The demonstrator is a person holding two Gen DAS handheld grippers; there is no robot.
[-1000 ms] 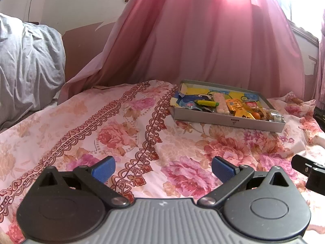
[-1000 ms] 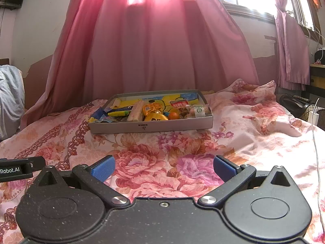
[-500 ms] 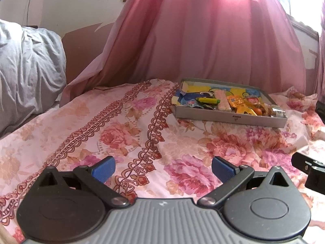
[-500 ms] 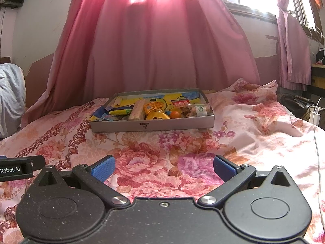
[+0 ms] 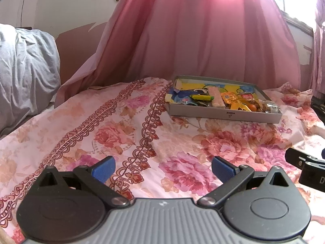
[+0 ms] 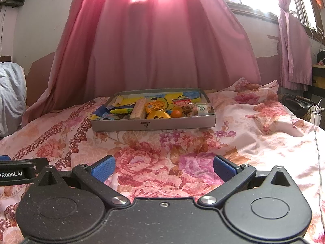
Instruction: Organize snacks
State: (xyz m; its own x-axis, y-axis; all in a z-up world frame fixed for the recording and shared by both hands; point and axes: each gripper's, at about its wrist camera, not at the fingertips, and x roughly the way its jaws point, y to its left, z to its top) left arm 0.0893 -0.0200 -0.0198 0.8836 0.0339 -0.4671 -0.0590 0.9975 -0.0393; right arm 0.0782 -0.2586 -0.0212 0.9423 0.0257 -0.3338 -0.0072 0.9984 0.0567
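Note:
A shallow grey box (image 6: 154,124) (image 5: 223,114) sits on the flowered bedspread at the far side, filled with several snacks. Among them are a pale wafer bar (image 6: 138,109) (image 5: 217,99), a yellow-green stick pack (image 5: 202,97), an orange pouch (image 6: 157,113), a small orange fruit (image 6: 176,113) and a white-and-green packet (image 6: 201,109). My left gripper (image 5: 163,168) is open and empty, low over the bedspread, well short of the box and to its left. My right gripper (image 6: 163,167) is open and empty too, facing the box's front wall.
A pink curtain (image 6: 162,46) hangs behind the box. A grey pillow (image 5: 24,81) lies at the far left. The flowered bedspread (image 6: 172,142) stretches between the grippers and the box. A white cable and charger (image 6: 315,118) lie at the right edge, beside dark objects.
Both cameras have tilted or risen slightly, so the box sits a little lower in the views. Both grippers stay open and empty.

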